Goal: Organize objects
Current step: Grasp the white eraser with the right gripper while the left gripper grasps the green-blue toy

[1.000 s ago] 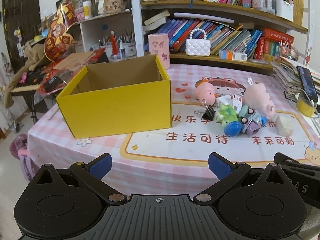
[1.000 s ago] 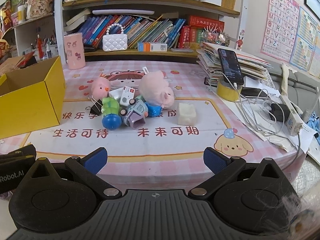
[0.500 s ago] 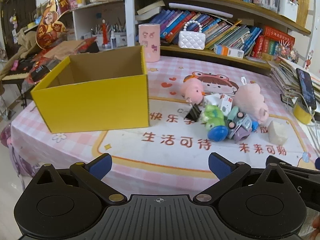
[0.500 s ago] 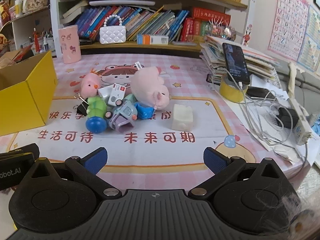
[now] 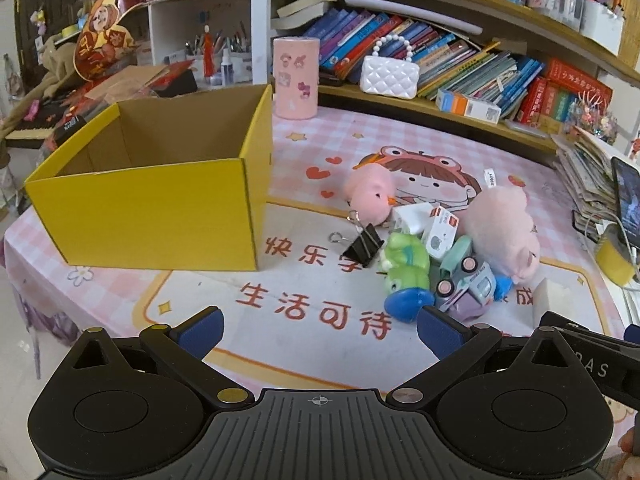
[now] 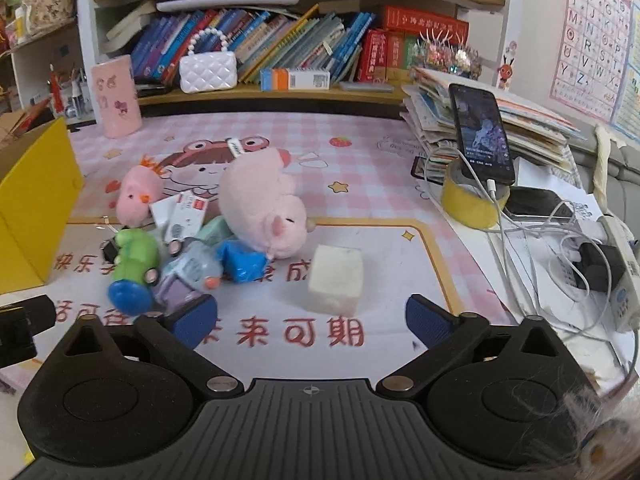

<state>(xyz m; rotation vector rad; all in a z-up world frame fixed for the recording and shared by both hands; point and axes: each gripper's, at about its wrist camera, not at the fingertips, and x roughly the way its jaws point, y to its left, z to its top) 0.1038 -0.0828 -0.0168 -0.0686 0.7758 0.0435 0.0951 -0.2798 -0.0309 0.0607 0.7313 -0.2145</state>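
Both my grippers hang over the near edge of the table with nothing in them: left gripper (image 5: 320,328) spread wide, right gripper (image 6: 312,316) the same. The toy pile (image 5: 432,248) sits mid-table, just right of the yellow box (image 5: 152,208). A white block (image 6: 336,280) lies right ahead of my right one, maybe foam, kinda blurry.

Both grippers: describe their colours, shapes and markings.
The left gripper and right gripper look alike: matte black ribbed body, two round discs, angular black linkage arms with brass and silver pivot pins, blue pads on the fingers, and a small white crosshair mark.
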